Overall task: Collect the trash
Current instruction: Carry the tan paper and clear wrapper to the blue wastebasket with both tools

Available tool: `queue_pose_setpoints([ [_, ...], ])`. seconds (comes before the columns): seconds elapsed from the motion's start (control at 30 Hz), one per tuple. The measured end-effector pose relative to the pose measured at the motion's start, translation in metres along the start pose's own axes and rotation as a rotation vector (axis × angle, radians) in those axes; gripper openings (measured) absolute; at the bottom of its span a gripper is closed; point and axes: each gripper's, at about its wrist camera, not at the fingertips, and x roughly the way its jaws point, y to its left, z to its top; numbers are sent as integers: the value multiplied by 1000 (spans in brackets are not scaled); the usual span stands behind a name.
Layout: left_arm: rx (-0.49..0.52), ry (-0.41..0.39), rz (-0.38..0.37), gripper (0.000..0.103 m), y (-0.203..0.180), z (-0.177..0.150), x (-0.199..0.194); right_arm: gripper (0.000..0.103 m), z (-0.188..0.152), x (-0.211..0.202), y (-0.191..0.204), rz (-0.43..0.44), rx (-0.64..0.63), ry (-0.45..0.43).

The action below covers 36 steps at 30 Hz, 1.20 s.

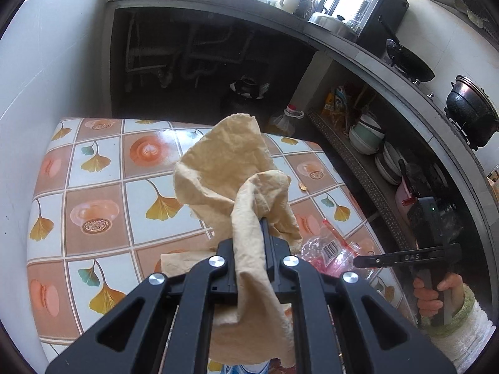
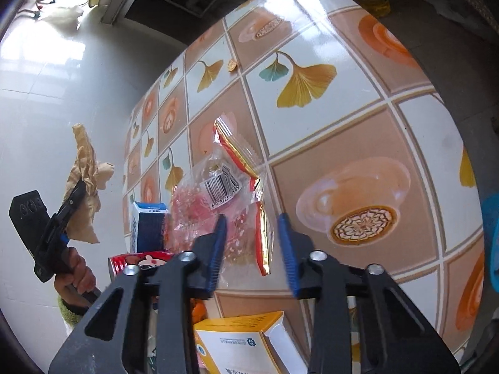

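Two grippers: left gripper [image 1: 265,227] clenched a crumpled napkin [image 1: 230,168] pointing upward; right gripper [image 2: 252,233] gaped over a wrapper [image 2: 218,193] lying lengthwise away on the bench [image 2: 343,124].

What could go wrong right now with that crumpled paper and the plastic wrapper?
The left tool pinches only part of the crumpled brown paper; the loose rest might slip or snag. The open right tool hovers over the clear snack wrapper, which looks thin and slippery and might slide on the glossy tablecloth. The red can beside it could get knocked.

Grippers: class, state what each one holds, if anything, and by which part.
Left gripper pinches the tan tissue near its middle, lifted off the table. Right gripper holds nothing; jaws open over the wrapper.
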Motion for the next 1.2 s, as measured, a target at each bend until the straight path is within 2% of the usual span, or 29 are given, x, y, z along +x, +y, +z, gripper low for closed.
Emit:
queue_pose_setpoints([
  [0.1,-4,-28,-17,6,-6,-1,-14,2,-6,-3,-5,66,36,-10],
  [0.17,13,-45,-13,6,-13,-2,-22,1,-8,-13,-8,105,59,-37],
  [0.27,42,-66,-10,6,-27,-3,-35,0,-15,-35,-15,172,95,-126],
  [0.53,132,-135,-9,6,-85,2,-79,0,-47,-128,-22,211,95,-391],
  [0.73,209,-174,-54,6,-151,-2,-112,0,-96,-214,-42,212,48,-563],
  [0.97,326,-106,-146,6,-254,-27,-106,0,-168,-262,-97,199,89,-688],
  [1.2,409,20,-270,6,-355,-59,-55,0,-239,-284,-185,211,256,-771],
])
